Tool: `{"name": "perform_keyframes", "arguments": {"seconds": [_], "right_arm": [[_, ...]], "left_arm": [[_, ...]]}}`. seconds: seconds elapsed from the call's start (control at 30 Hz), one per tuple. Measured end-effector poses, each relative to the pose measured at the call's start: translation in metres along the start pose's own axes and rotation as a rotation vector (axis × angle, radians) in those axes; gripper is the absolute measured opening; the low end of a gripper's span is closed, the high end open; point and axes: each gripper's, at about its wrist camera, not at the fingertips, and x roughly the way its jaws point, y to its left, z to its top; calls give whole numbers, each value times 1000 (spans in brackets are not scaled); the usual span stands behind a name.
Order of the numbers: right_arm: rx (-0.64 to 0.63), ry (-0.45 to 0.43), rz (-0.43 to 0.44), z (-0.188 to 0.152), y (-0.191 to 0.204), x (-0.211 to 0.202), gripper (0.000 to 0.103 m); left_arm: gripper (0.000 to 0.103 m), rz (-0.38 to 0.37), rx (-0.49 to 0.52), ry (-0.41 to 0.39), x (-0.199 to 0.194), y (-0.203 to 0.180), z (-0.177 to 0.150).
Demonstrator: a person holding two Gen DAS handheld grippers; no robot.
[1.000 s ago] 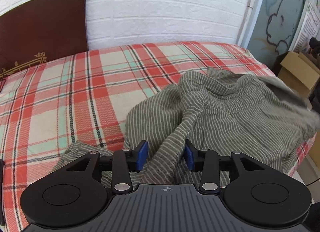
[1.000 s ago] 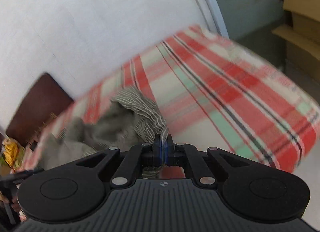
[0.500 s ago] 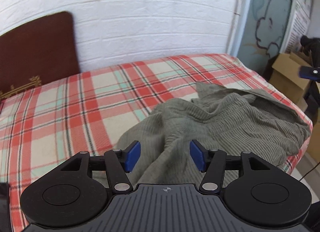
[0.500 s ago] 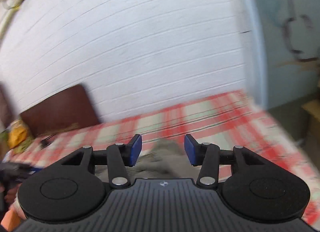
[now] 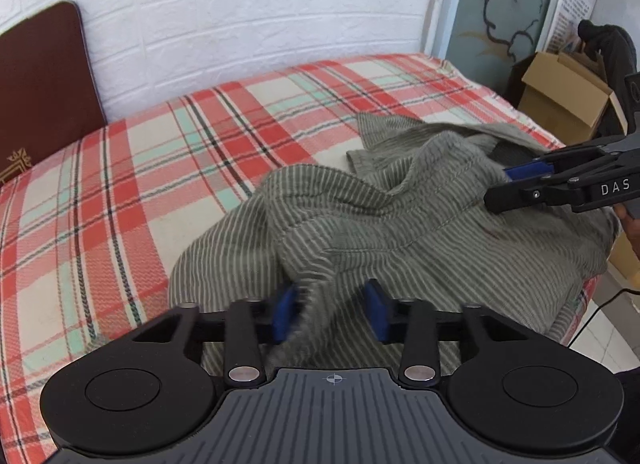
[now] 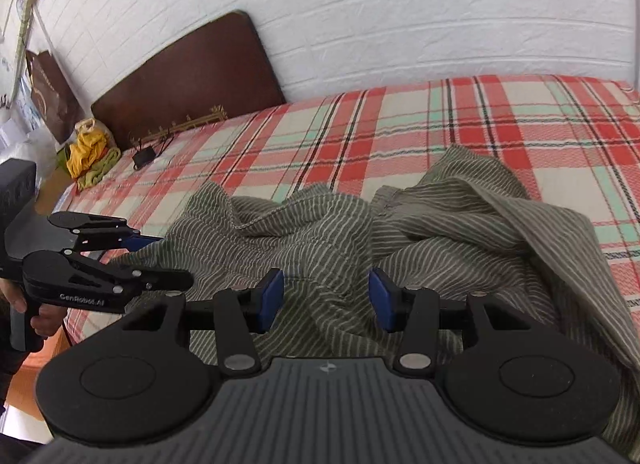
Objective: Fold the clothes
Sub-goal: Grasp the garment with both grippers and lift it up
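Note:
A crumpled olive-green striped garment (image 5: 400,224) lies on the red plaid bed (image 5: 140,192), toward its right edge. My left gripper (image 5: 332,314) sits low at the garment's near edge. Its jaws are closing with a raised ridge of fabric between them; the ridge touches the left pad (image 5: 286,314) and a gap remains at the right one. My right gripper (image 6: 326,300) hovers over the garment (image 6: 440,232) with its jaws closing slightly; cloth lies below and between the pads, unpinched. Each gripper shows in the other's view: the right gripper (image 5: 500,188), the left gripper (image 6: 174,260).
A brown headboard (image 6: 188,80) leans on the white brick wall (image 5: 260,4). A cardboard box (image 5: 560,100) stands beyond the bed's right edge. A yellow and green bundle (image 6: 90,152) and a small black device (image 6: 144,156) sit near the headboard. A hand (image 6: 44,320) grips the left tool.
The right gripper let go of the fabric it pinched, swung round and now faces the garment with pads apart. The left gripper's pads widened, then narrowed around a cloth ridge.

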Motion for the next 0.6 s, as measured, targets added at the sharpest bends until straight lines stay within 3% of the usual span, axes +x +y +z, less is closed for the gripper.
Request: {"name": "perform_keyframes", "arguments": {"seconds": [0.03,0.07,0.1,0.2,0.37,0.6], "right_arm": [[-5,20,10,-1,0,4,39],[-9,39,16,-2,-1,7,18],[-10,46,17,-2,-1,7,13],[-18,28,28,0,3,-2,9],[-95,-80,53,20,21,-38,8],[-288,-271,29,90,59,-74,8]], "left_arm": [[15,3,-2,9,2,1,-1],[5,0,-13,16,2,2,-2],[2,-3,-23,23,2,3,-3],[0,-7,-33,-4,-9,4,-4],[0,21,-5,-97,-42,-2,8],[0,141,37,-288,-96,4,62]]}}
